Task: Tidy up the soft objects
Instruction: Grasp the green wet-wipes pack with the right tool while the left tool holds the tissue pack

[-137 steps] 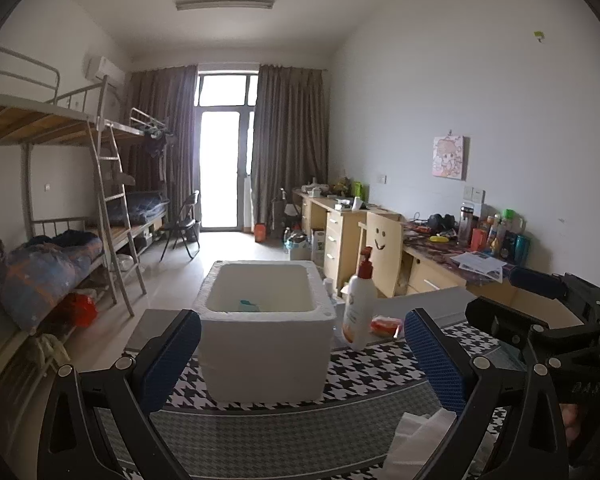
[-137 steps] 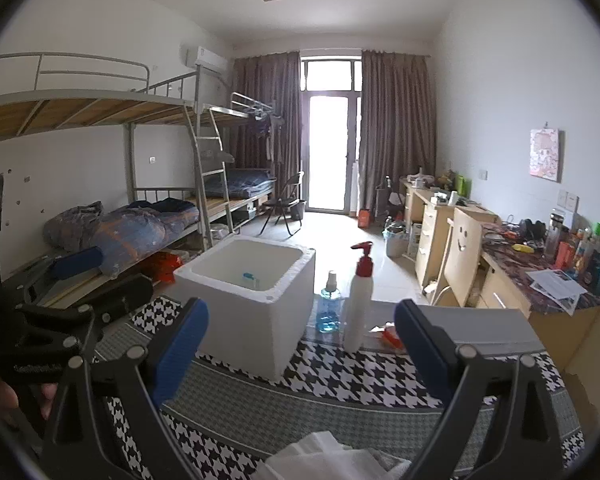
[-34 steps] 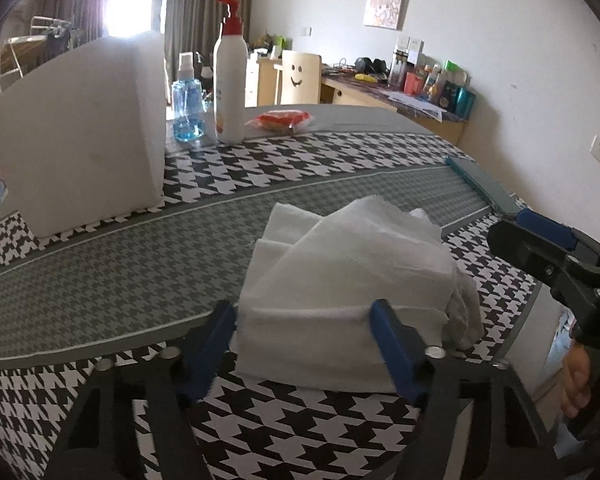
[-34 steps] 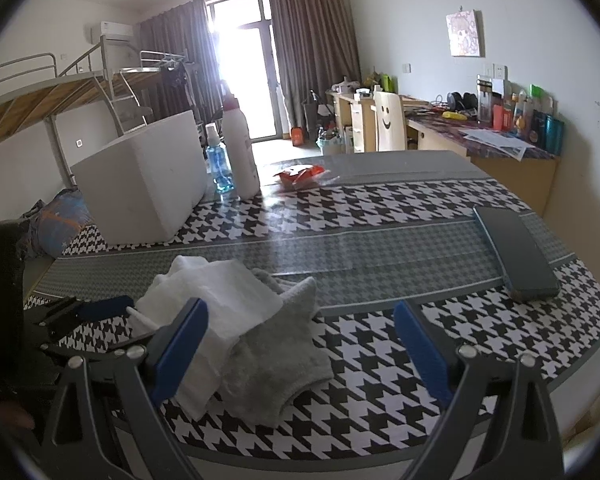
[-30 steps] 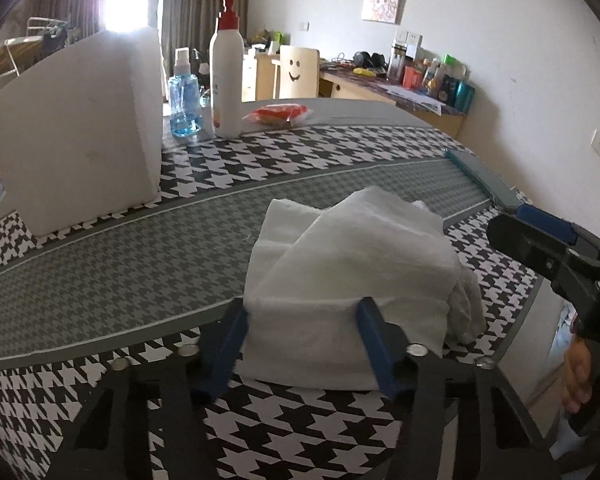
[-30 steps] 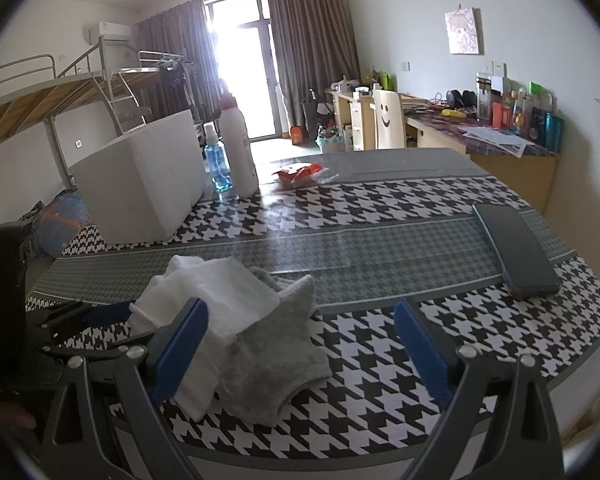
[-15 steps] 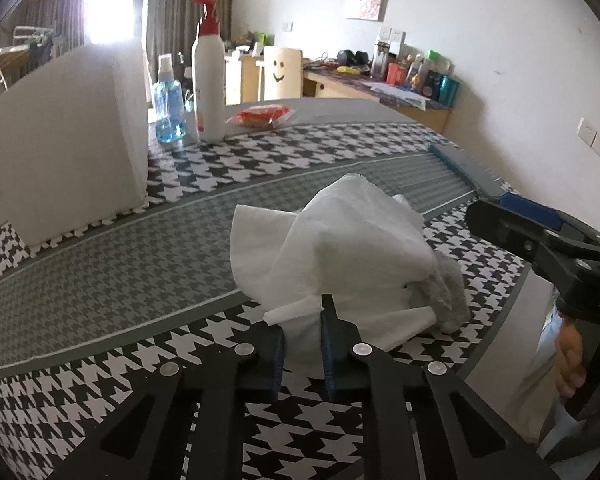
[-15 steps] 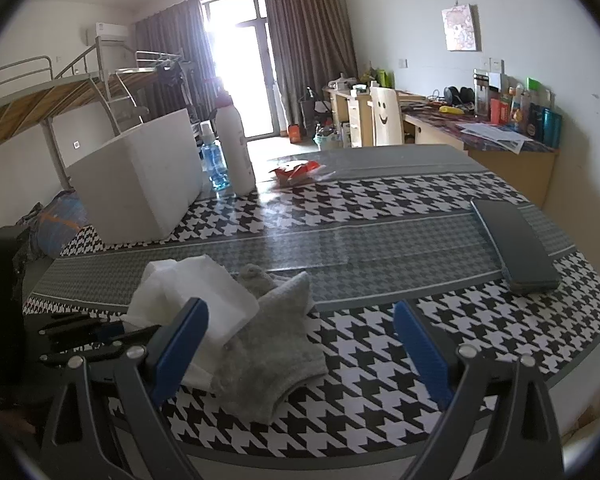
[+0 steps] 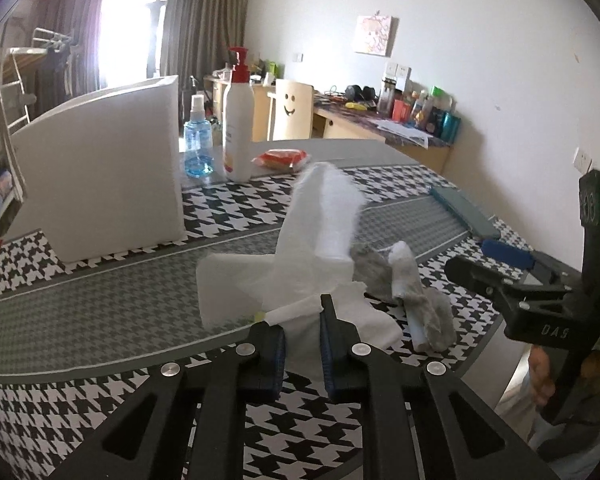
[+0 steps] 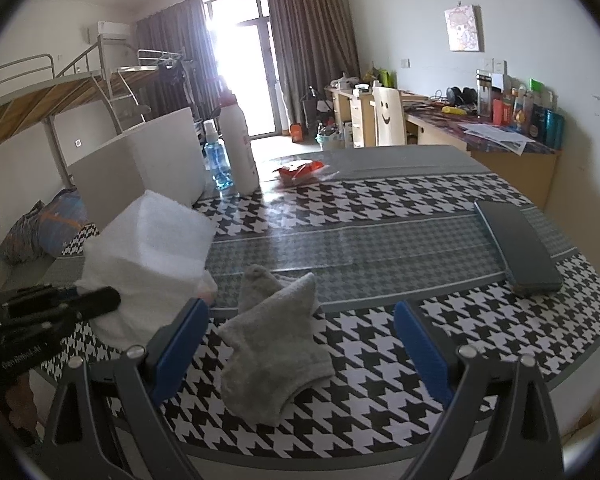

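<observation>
Near the houndstooth table's [image 10: 440, 200] front edge, my left gripper [image 9: 302, 330] pinches the white soft cloth [image 9: 300, 256]; right gripper [image 10: 300, 344] gapes. Next I carry it to the white foam box [image 9: 100, 184].

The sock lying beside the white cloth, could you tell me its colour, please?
Grey; the sock shows best in the right wrist view.

Between the white foam box [image 9: 100, 184] and the dark flat case [image 10: 518, 248] the worktop [image 10: 380, 248] lies bare — passable. Right of the box, a pump bottle [image 9: 239, 120] and blue spray bottle [image 9: 198, 140] block the way.
</observation>
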### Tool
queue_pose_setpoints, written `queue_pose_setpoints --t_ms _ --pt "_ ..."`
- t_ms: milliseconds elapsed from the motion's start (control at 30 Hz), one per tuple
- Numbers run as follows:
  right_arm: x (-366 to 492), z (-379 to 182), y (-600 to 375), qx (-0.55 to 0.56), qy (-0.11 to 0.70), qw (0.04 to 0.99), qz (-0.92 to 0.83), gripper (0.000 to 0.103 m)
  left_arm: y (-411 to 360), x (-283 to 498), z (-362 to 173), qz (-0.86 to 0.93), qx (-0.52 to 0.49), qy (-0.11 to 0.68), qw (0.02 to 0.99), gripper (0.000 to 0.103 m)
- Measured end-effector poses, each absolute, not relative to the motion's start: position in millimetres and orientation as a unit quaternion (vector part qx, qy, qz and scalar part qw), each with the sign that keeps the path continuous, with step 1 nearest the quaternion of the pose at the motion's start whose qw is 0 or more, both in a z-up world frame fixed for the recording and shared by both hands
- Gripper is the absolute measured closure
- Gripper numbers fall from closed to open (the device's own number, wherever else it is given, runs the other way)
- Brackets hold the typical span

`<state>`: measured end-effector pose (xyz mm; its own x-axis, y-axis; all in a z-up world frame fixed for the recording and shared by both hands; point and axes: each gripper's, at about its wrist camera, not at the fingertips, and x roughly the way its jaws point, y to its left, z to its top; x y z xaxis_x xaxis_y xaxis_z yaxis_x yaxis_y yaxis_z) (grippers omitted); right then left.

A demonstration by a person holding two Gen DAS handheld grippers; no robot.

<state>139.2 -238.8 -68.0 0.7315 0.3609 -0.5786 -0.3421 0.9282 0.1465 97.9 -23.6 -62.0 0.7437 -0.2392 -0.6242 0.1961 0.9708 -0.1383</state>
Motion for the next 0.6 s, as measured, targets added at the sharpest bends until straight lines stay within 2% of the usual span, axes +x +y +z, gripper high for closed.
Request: queue_pose_setpoints --t_ms 267,600 --pt "139 -68 -235 0.012 0.314 0.93 0.192 0.007 -12 98 -63 -0.101 -0.05 0.34 0.934 0.087" --pt "138 -72 -228 0.006 0.318 0.927 0.201 0.007 9 89 -39 -0.09 -0.071 0.306 0.945 0.087"
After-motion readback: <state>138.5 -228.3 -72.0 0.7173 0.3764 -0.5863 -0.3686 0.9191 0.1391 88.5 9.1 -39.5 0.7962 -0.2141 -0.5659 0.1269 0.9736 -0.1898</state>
